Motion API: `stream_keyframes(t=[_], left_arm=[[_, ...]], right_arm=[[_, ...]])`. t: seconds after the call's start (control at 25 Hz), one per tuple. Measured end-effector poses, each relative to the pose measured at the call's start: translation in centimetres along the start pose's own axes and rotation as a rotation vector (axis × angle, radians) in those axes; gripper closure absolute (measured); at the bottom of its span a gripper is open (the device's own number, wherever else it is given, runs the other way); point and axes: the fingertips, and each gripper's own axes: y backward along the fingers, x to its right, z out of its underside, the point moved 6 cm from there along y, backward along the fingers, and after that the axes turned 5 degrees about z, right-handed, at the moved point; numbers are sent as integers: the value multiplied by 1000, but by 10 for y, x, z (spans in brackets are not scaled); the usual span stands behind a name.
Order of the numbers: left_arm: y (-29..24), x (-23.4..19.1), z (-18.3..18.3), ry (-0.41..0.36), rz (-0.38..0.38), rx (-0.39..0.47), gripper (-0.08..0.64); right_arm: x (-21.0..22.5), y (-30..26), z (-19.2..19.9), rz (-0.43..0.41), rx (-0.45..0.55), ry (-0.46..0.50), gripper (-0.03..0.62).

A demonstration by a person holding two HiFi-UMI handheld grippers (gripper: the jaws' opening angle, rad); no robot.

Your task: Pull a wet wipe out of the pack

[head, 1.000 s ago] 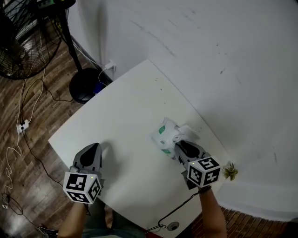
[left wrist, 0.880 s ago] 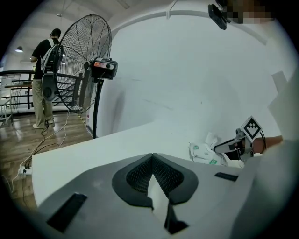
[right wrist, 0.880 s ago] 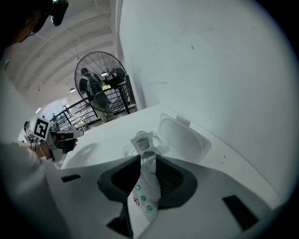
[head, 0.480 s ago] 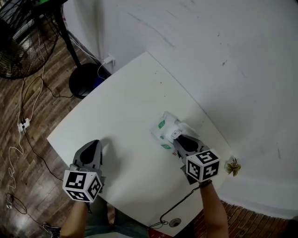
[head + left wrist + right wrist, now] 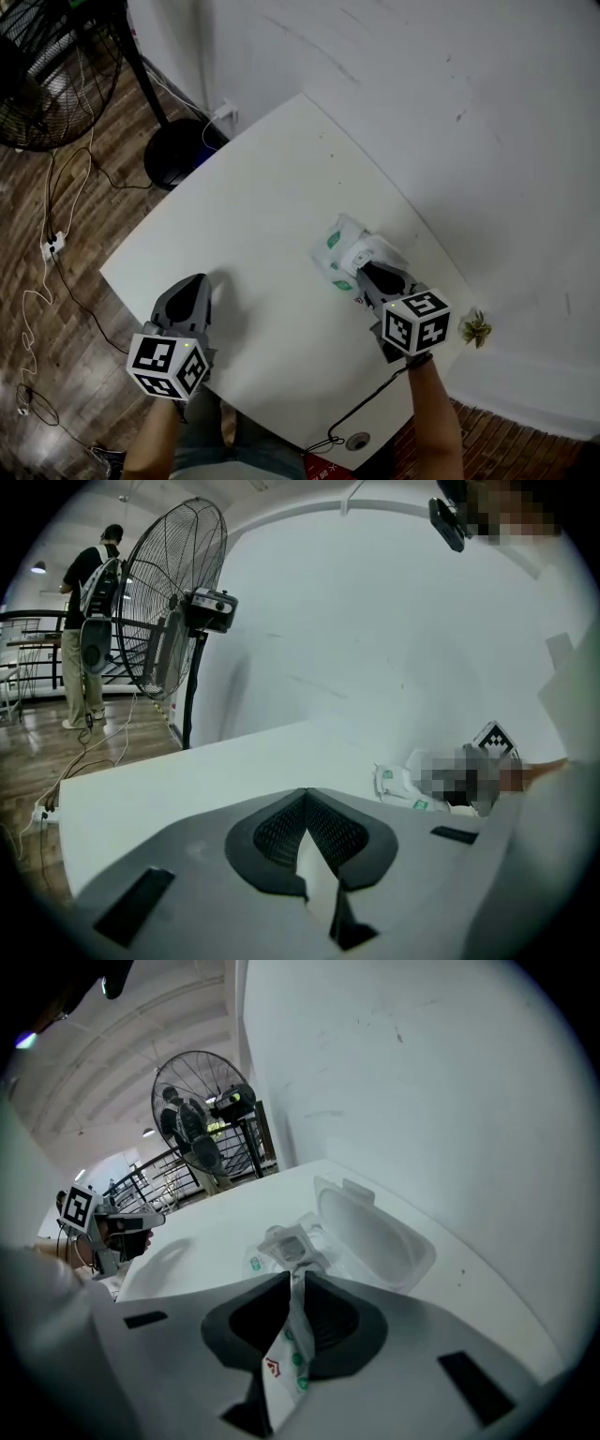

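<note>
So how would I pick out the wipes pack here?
On the white table, look to its right side. The wipes pack lies there, pinched by the right gripper: white film with green marks, its lid flipped open.

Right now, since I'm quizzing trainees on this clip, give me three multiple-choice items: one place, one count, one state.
1. The pack lies: A on the table, near the wall; B at the table's middle; C on the floor.
2. Grippers gripping the pack: A none; B one; C two.
3. The pack's lid is: A open; B shut; C torn off.
Answers: 1 A, it sits by the table's wall-side edge. 2 B, only the right gripper is shut on its edge; the left gripper is shut, empty, apart. 3 A, the lid lies flipped back.
</note>
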Motion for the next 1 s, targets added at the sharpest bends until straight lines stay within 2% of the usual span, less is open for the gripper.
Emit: stream_keyframes(t=[0.32,1.0], left_arm=[[6,-1,-1,10,12,6,557],[13,13,-16,-23,22,24,557]], right_arm=[[-3,1,0,4,4,-16,588],[-2,21,-9,40,44,-11,589]])
